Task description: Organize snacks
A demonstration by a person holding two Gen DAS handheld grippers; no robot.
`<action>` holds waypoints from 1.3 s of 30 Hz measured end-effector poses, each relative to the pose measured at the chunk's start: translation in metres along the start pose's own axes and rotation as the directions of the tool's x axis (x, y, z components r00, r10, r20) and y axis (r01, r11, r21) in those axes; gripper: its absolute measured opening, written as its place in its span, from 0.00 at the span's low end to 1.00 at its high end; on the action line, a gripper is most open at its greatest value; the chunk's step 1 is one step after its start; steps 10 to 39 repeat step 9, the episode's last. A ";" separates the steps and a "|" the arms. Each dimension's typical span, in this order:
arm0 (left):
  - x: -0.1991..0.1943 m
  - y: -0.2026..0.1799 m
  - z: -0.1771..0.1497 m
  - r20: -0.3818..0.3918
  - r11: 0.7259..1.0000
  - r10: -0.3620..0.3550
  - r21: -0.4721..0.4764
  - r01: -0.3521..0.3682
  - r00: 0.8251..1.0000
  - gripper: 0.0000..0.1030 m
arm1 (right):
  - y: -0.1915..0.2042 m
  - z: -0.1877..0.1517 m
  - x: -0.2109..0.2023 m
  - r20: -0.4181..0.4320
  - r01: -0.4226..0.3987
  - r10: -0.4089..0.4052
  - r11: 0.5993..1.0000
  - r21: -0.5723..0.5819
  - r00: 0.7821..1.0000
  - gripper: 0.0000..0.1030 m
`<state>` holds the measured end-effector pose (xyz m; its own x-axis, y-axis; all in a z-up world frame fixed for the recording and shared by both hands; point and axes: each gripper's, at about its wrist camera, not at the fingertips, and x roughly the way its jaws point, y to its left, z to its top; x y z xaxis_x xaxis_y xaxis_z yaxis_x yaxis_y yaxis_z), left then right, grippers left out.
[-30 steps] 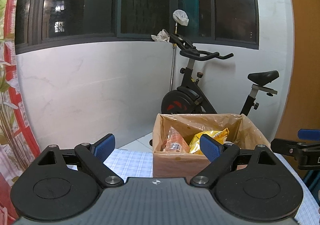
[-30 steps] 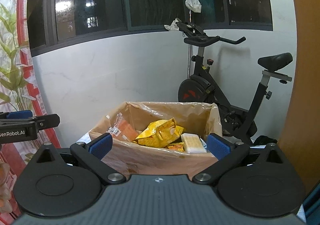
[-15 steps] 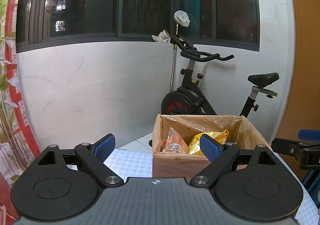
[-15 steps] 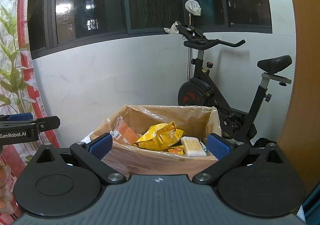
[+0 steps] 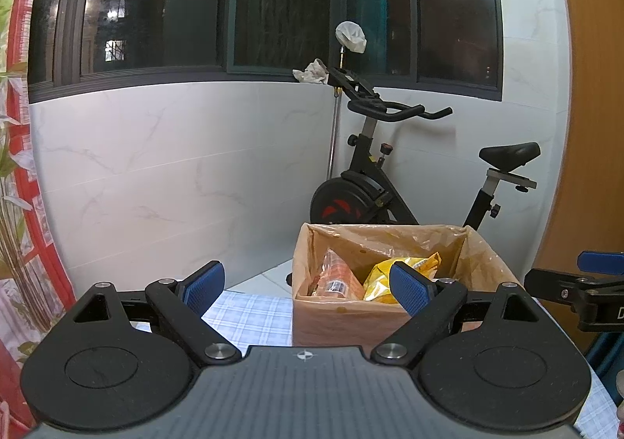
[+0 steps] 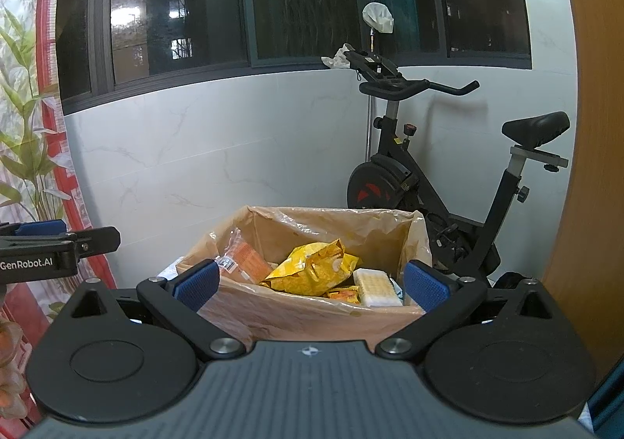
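A cardboard box lined with clear plastic stands on a checked tablecloth; it also shows in the right wrist view. Inside lie a yellow snack bag, an orange packet and a pale wafer pack. The yellow bag and orange packet show in the left wrist view too. My left gripper is open and empty, in front of the box's left side. My right gripper is open and empty, in front of the box.
An exercise bike stands behind the box against the white wall. A window runs above. A red curtain with plants hangs at left. A wooden panel is at right.
Both grippers have risen and tilted slightly, so the box sits a little lower in both views. Both stay open and empty.
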<state>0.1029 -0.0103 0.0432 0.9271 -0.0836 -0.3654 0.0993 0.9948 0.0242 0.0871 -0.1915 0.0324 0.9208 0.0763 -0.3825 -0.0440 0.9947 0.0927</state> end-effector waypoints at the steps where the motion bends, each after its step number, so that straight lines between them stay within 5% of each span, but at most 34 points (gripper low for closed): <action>1: 0.000 0.000 0.000 0.001 1.000 0.000 0.001 0.000 1.000 0.90 | 0.000 0.000 0.000 -0.001 0.000 0.000 1.000 -0.001 1.000 1.00; 39: 0.001 0.002 0.000 -0.003 1.000 -0.007 -0.004 0.007 1.000 0.90 | 0.000 0.000 -0.001 0.001 -0.001 0.001 1.000 -0.001 1.000 1.00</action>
